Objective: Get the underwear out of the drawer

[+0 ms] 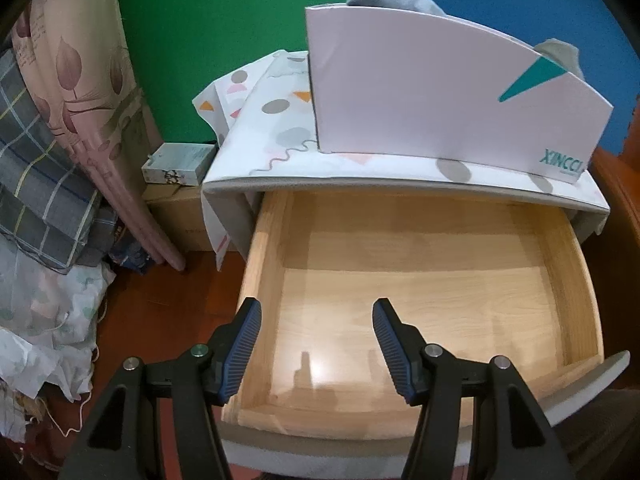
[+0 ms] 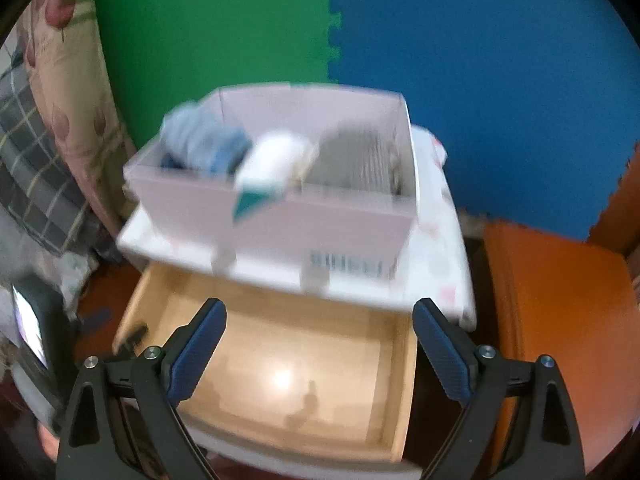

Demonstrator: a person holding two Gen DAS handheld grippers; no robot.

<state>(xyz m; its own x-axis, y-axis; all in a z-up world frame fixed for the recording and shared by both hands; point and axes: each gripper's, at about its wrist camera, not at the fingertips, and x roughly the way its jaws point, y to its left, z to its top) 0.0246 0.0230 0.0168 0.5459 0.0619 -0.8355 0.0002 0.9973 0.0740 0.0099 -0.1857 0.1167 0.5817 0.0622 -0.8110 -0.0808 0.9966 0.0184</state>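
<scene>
Right wrist view blurs folded underwear [image 2: 200, 142] in the white box [image 2: 280, 220]; both tools gape wide, nothing between them.

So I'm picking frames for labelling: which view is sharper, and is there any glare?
Left wrist view: sharp, a soft glare patch on the drawer floor. Right wrist view: motion-blurred, the white box and its clothes smeared, a brighter glare spot on the drawer floor. Both bend straight edges, fisheye-style.

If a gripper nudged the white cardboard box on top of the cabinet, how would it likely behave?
The white cardboard box looks thin-walled, so it would probably flex under pressure. Holding only soft folded clothes, it is likely light and would slide on the patterned cover rather than resist. Its wide base suggests little tipping risk.
</scene>
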